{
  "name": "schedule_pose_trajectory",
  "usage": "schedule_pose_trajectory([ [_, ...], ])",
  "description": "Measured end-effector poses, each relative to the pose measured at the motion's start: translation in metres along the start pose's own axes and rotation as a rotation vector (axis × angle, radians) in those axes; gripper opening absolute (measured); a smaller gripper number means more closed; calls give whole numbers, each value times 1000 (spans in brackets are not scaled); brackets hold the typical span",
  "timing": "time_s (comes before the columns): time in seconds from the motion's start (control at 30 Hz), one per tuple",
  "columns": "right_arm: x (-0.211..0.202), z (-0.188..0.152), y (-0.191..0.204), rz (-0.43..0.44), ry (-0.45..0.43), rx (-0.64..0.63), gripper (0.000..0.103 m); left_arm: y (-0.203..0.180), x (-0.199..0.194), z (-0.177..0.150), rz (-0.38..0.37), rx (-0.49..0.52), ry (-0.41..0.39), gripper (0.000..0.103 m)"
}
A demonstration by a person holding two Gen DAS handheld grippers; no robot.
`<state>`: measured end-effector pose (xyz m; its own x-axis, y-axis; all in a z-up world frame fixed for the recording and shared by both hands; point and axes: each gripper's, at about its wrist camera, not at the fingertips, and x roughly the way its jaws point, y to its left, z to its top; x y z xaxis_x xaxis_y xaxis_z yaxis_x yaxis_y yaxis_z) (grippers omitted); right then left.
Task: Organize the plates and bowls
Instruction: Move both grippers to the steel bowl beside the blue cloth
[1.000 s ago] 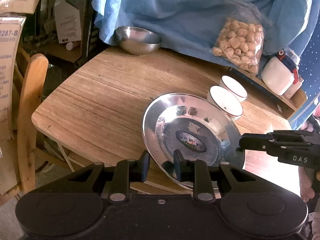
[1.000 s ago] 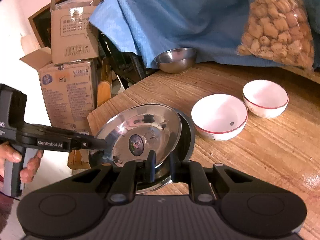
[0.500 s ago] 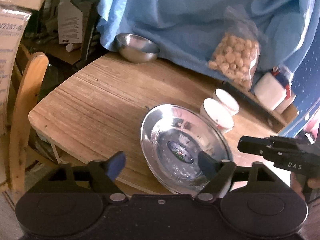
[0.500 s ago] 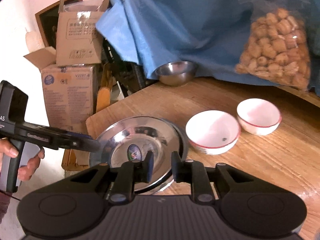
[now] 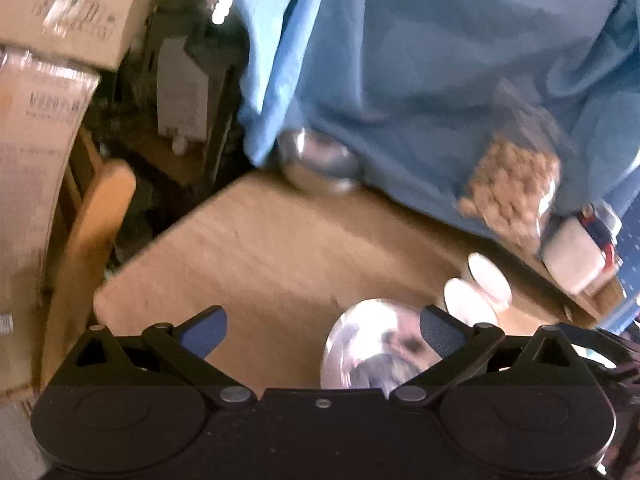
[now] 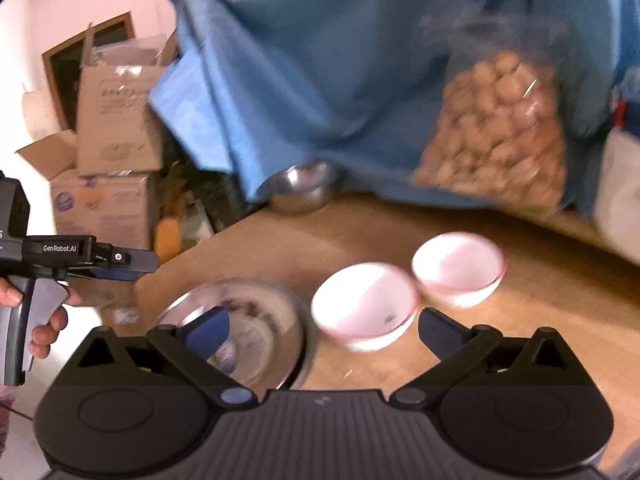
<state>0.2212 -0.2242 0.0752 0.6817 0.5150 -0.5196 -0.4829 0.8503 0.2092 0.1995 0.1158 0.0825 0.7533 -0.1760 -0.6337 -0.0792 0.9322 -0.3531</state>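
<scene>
Tongs, left (image 5: 322,330) and right (image 6: 323,326), have just spread wide, empty; steel plates (image 6: 256,320) rest on table (image 6: 540,320).

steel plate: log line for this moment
left gripper open, empty | right gripper open, empty | steel plate on table

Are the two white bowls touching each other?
Cannot tell. In the right wrist view the near white bowl and far white bowl meet rim to rim, but blur hides any gap.

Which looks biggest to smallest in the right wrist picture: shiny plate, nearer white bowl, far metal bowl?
1. Shiny plate
2. Nearer white bowl
3. Far metal bowl, though it is farthest away, so it may only look smallest.
</scene>
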Motion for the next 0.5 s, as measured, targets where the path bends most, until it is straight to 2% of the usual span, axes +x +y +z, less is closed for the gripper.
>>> schedule_pose_trajectory([
  [0.07, -3, 11, -3, -18, -30, -8, 103, 1, 6, 11, -3, -2, -24, 102],
  [0.17, -5, 40, 0, -32, -64, -41, 103, 6, 15, 33, 6, -56, -42, 102],
  [0.23, -5, 59, 4, -39, -85, -59, 103, 9, 19, 45, -16, -71, -78, 102],
  [0.37, 24, 91, 15, -51, -68, -87, 103, 12, 39, 67, 14, -50, -129, 102],
  [0.43, 46, 100, 19, -44, -49, -97, 103, 17, 50, 80, 23, -88, -136, 102],
  [0.5, 64, 106, 24, -29, -47, -121, 103, 27, 61, 90, 0, -135, -141, 102],
])
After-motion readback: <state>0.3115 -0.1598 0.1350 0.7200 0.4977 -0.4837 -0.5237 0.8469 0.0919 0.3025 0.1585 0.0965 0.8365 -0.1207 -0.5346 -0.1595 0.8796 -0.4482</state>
